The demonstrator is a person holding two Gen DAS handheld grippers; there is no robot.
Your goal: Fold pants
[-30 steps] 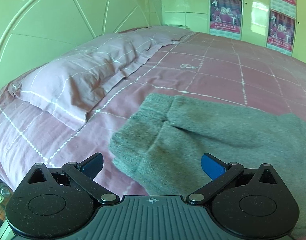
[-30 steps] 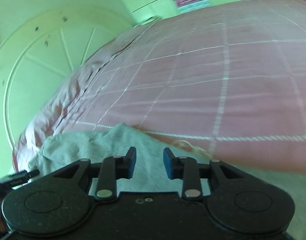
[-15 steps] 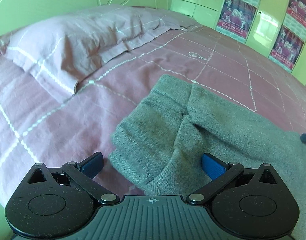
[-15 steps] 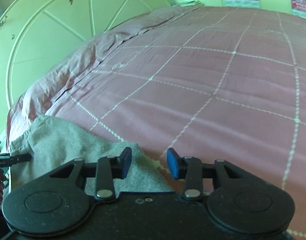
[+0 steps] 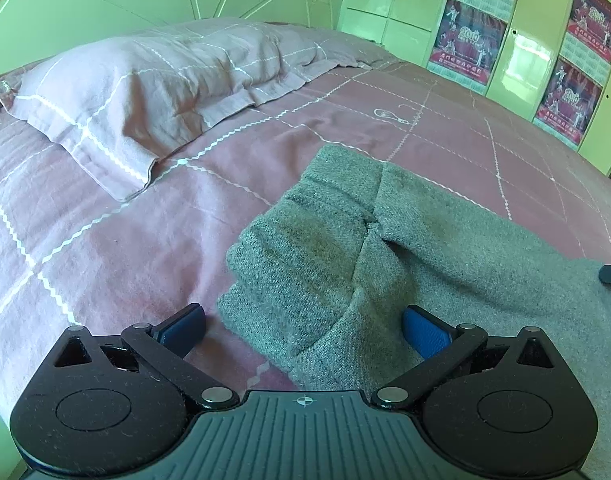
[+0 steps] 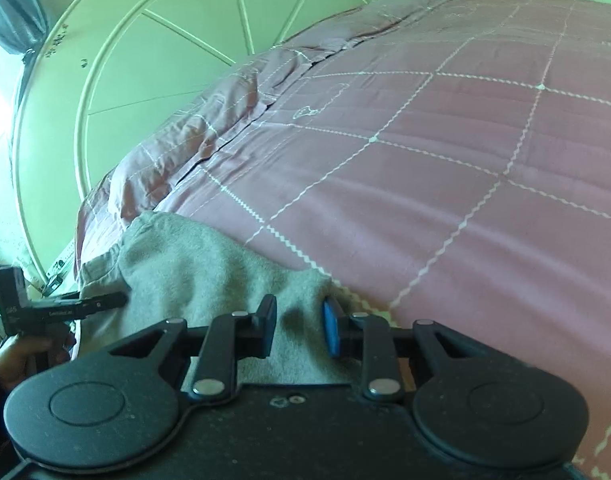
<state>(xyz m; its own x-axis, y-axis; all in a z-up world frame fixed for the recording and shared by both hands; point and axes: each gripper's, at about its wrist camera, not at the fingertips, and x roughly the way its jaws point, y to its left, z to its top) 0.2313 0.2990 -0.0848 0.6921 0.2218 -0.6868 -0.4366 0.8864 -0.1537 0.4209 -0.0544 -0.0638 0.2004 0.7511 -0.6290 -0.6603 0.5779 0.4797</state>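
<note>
On the pink bedspread [image 5: 105, 240] the grey pants [image 5: 325, 264] are lying bunched, folding looking barely begun; left gripper [image 5: 303, 326] is hovering wide open over the waistband, right gripper [image 6: 299, 326] gaping narrowly over an edge, nothing grasped

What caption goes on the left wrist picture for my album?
Open left gripper above grey knitted pants on a pink checked bedspread.

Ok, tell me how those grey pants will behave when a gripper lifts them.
The pants are probably floppy: the knit already bunches into soft folds on the bed. Lifted at one edge, the rest would likely sag and drag. The fuzzy weave should grip well, not slip.
</note>
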